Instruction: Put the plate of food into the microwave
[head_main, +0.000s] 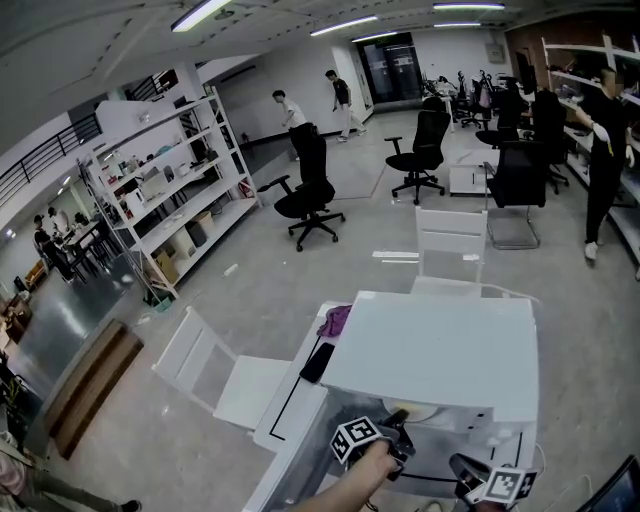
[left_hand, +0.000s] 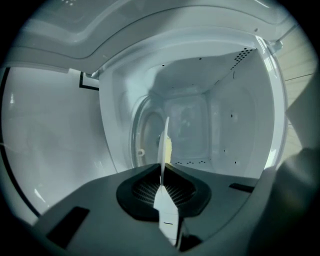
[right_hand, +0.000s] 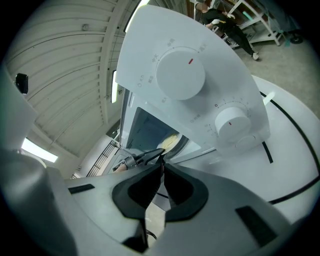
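Note:
A white microwave (head_main: 430, 355) stands on a white table (head_main: 290, 410), its cavity (left_hand: 220, 125) open toward me. My left gripper (head_main: 398, 425) is at the cavity's mouth, shut on the rim of a white plate (left_hand: 164, 145). In the left gripper view the plate shows edge-on, with yellow food (left_hand: 169, 149) on it. The glass turntable (left_hand: 145, 132) lies just beyond. In the right gripper view the plate's food (right_hand: 170, 141) sits inside the opening, the left gripper (right_hand: 145, 157) holding it. My right gripper (right_hand: 161, 167) hovers in front of the control panel, shut and holding nothing.
Two dials (right_hand: 180, 73) (right_hand: 231, 123) are on the microwave's panel. A black phone (head_main: 317, 362) and a purple cloth (head_main: 336, 321) lie on the table left of the microwave. White chairs (head_main: 215, 375) (head_main: 452, 240) stand beside and behind the table. People stand further back.

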